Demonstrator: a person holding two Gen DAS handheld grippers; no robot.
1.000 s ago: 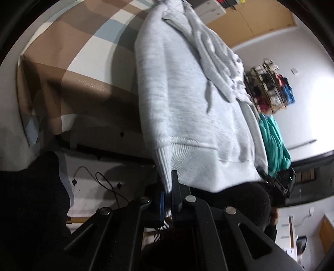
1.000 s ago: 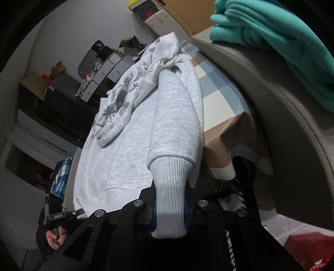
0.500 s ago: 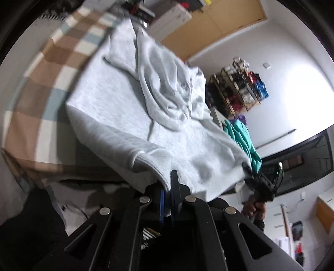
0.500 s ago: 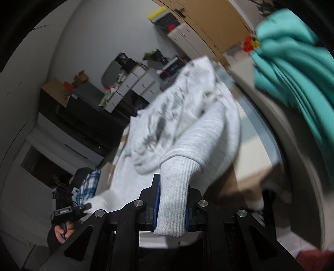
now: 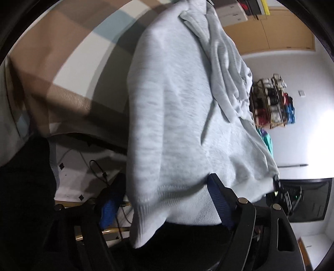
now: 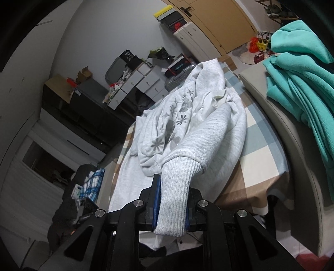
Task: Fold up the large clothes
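I was working in a lived-in room of a home, and a cluttered one. A wooden door (image 6: 210, 23) and a white cabinet (image 6: 200, 39) stood by the far wall, shoe boxes (image 6: 171, 17) stacked on top. White drawer units (image 6: 144, 83) sat heaped with odds and ends, a grey suitcase (image 6: 179, 78) just beside them. A rack of shoes (image 5: 273, 102) stood against the white wall. A checked cloth (image 6: 263, 135) covered the furniture, and teal clothing (image 6: 302, 87) lay folded on a cushion.
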